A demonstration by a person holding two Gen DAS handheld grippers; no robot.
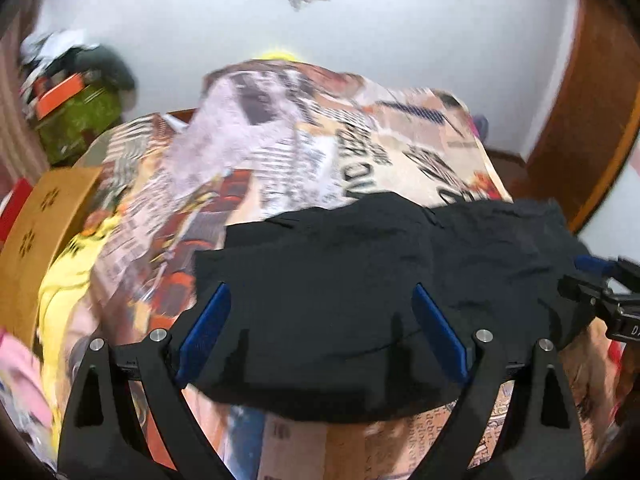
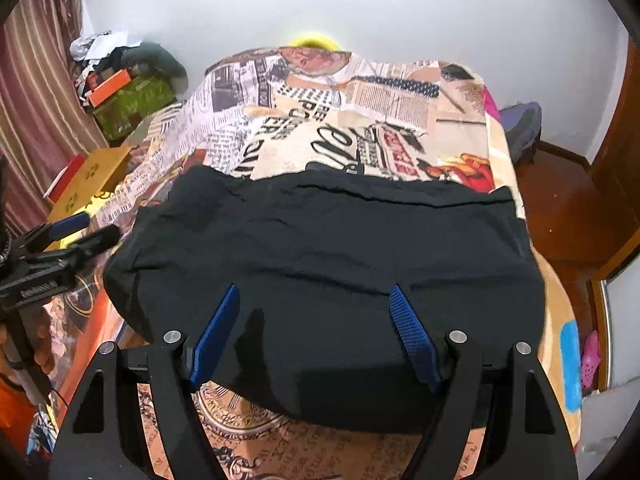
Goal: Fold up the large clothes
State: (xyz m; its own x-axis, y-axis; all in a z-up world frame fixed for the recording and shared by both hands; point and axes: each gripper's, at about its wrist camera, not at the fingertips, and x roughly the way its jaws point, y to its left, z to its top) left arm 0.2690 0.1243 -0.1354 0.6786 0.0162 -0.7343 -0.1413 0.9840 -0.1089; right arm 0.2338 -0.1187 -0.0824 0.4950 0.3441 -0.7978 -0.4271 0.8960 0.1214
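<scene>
Both claws released, left gripper [image 1: 320,300] and right gripper [image 2: 316,300] over black garment [image 2: 320,248] at bed's [image 2: 400,128] near edge, probably hovering.

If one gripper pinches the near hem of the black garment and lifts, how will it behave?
Probably floppy: the black garment lies in soft wrinkles, so it should drape from the pinch rather than hold shape. It looks folded over, so layers may separate. Pushed, it would likely bunch on the printed bedsheet rather than slide whole. Both the left gripper and right gripper are open.
</scene>
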